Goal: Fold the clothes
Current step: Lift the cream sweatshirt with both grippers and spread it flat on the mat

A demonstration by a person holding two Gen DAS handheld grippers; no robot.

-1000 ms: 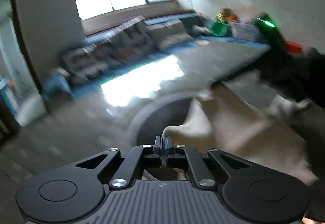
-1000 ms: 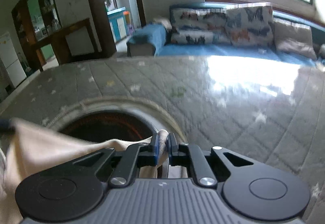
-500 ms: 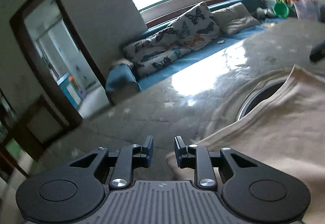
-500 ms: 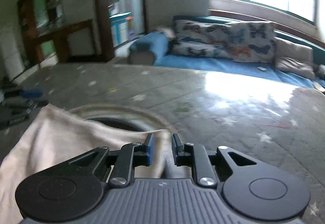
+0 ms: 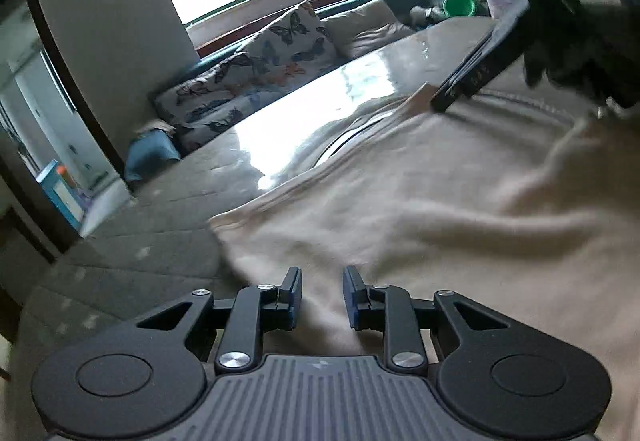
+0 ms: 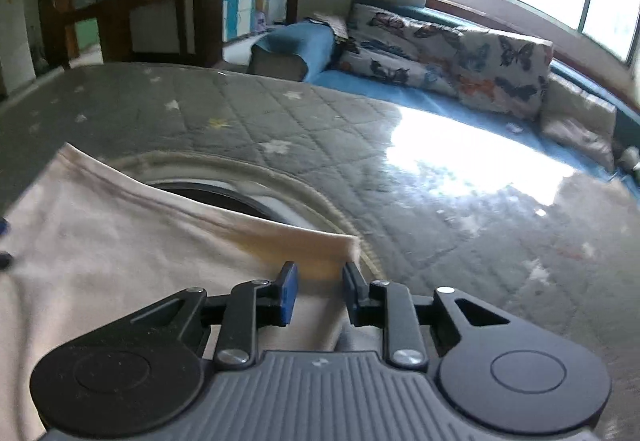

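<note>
The grey quilted desk cover with pale stars (image 6: 280,113) runs bare and glossy toward its far edge, where a blue sofa (image 6: 400,89) stands beyond, leaving open room ahead of and to the right of the right tool (image 6: 318,283). A round rimmed opening (image 6: 224,197) sits in the cover, partly hidden by cloth. One beige, soft knit garment (image 5: 420,209) lies spread flat over the desk's near part, lightly creased, its hemmed edge crossing the opening and its right corner ending just ahead of the right tool. There are two tools. The left tool (image 5: 322,289) hangs over the garment's left edge with a narrow gap, pads clear of the cloth. The right tool's jaws are opening, narrowly parted, the garment's corner lying between them unpinched. Two butterfly-print cushions (image 6: 460,57) lean on the sofa.
</note>
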